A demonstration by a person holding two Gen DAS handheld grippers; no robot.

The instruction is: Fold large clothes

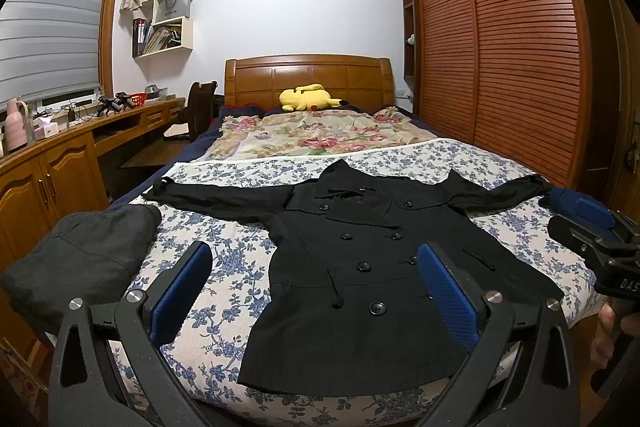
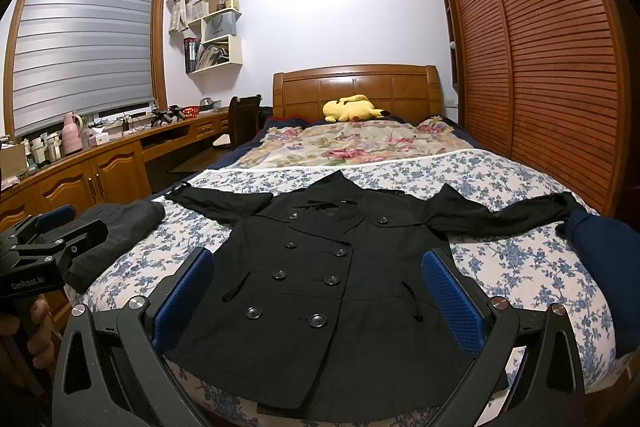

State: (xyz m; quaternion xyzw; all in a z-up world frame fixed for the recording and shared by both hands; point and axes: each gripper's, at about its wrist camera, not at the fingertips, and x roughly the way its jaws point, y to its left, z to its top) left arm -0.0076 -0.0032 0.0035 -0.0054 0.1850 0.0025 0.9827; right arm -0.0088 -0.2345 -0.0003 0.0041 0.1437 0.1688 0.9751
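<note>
A black double-breasted coat [image 1: 360, 247] lies flat, front up, on the blue-flowered bedspread [image 1: 224, 255], both sleeves spread out sideways; it also shows in the right wrist view [image 2: 320, 267]. My left gripper [image 1: 316, 267] is open and empty, held above the coat's lower left part near the foot of the bed. My right gripper [image 2: 320, 279] is open and empty above the coat's lower hem. The right gripper shows at the right edge of the left wrist view [image 1: 592, 227], the left gripper at the left edge of the right wrist view [image 2: 44, 239].
A dark grey folded garment [image 1: 80, 259] lies at the bed's near left corner. A dark blue garment [image 2: 604, 267] lies at the near right. A yellow plush toy [image 1: 308, 98] sits by the headboard. A wooden desk [image 1: 60, 155] stands left, a slatted wardrobe [image 1: 500, 47] right.
</note>
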